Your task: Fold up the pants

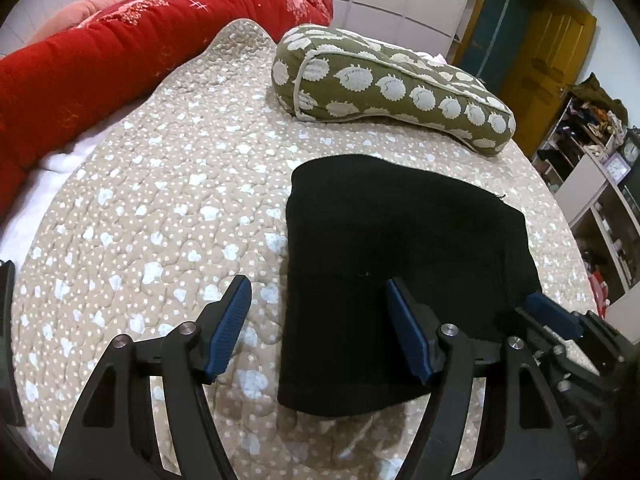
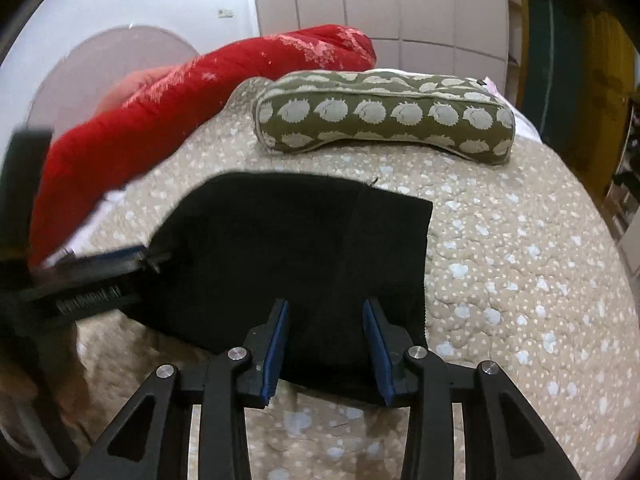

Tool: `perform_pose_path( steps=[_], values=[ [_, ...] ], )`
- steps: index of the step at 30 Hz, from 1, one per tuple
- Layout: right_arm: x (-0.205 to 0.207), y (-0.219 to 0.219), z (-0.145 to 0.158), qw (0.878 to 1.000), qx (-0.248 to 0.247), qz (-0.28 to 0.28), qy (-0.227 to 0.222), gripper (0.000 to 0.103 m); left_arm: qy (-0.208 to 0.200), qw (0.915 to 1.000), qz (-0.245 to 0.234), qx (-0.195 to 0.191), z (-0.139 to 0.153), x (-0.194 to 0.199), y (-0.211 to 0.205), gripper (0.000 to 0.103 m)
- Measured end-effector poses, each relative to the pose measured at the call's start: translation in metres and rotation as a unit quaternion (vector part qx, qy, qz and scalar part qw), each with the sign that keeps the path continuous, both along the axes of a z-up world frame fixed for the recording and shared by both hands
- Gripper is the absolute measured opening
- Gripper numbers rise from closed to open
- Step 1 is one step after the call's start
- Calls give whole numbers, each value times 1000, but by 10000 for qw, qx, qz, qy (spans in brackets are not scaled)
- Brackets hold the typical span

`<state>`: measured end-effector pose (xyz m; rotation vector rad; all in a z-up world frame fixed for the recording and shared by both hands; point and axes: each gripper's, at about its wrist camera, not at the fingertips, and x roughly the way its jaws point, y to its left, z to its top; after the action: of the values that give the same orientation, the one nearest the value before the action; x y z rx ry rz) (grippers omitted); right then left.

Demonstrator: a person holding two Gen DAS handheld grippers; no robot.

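Hedgehog-print pillow (image 1: 392, 88) beside red bolster (image 1: 120, 52) on quilt (image 1: 140, 208).

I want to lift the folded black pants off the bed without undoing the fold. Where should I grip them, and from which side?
Grip the pants along the near edge, coming in low from the front, one gripper toward each near corner. That edge faces the open left gripper and right gripper and lies flat on the quilt, so the stacked layers would probably pinch together.
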<state>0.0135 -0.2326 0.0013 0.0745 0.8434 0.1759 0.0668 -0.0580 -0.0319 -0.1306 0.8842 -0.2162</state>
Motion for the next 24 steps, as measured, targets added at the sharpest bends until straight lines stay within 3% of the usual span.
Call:
perform_pose_path(
  steps=[5, 12, 24],
  values=[
    [-4, -2, 15, 9994, 85, -281, -205, 40, -120, 9997, 168, 140, 6, -9, -1, 69],
    [-1, -10, 26, 9966, 171, -786, -152, 40, -441, 9983, 278, 255, 22, -29, -1, 69],
    [-31, 1, 43, 9970, 173, -686, -313, 44, -798, 9952, 384, 411, 42, -69, 0, 69]
  ],
)
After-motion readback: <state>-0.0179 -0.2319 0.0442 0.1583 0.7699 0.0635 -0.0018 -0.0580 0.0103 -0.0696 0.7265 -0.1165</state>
